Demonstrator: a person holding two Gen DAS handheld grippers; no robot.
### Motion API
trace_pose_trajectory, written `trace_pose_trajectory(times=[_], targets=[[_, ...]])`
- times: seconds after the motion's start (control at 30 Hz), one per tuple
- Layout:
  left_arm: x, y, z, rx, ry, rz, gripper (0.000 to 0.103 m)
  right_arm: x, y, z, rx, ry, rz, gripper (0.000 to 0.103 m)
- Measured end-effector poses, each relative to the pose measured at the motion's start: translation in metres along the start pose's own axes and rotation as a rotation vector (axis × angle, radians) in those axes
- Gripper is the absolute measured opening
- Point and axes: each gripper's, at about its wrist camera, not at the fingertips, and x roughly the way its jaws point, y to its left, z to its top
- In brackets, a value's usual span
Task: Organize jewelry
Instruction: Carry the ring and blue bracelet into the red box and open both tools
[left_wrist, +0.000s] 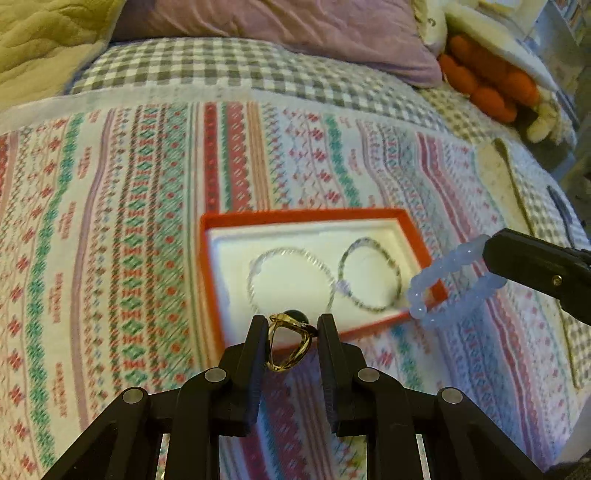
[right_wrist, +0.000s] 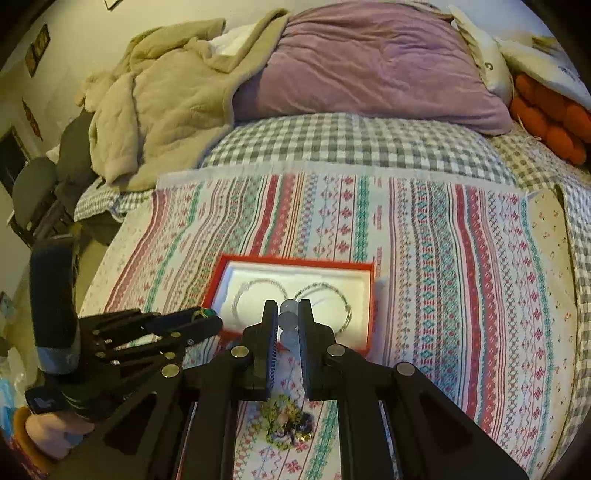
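Note:
An orange jewelry box (left_wrist: 419, 242) with a white lining lies open on the patterned bedspread, also in the right wrist view (right_wrist: 218, 275). Inside lie a clear bead bracelet (left_wrist: 258, 264) and a thin dark bead bracelet (left_wrist: 395, 267). My left gripper (left_wrist: 292, 325) is shut on a gold ring (left_wrist: 286, 345) with a dark stone, just above the box's near edge. My right gripper (right_wrist: 287, 308) is shut on a pale blue bead bracelet (right_wrist: 288, 319), which hangs over the box's right near corner in the left wrist view (left_wrist: 452, 286).
A small pile of green and dark jewelry (right_wrist: 288, 421) lies on the bedspread under my right gripper. A purple pillow (right_wrist: 369, 62), beige blanket (right_wrist: 155, 99) and orange plush (right_wrist: 554, 122) sit at the bed's far end. A floral pouch (right_wrist: 550, 236) lies at right.

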Motion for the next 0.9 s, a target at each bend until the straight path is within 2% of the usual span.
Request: trace_pose_trajectory(times=[0.17,0.57,0.9], targets=[[0.016,-0.001,0.008,-0.004,-0.011,-0.026,0.021,0.008,-0.001,0.011,0.007,-0.031,-0.011,0.011],[0.048,0.004,0.008,0.051,0.022,0.071,0.021,0.047,0.006,0.016,0.022,0.014,0.034,0.011],[0.044,0.004,0.009,0.063,0.019,0.075,0.021,0.074,-0.038,0.003,0.078,0.084,-0.06,0.011]])
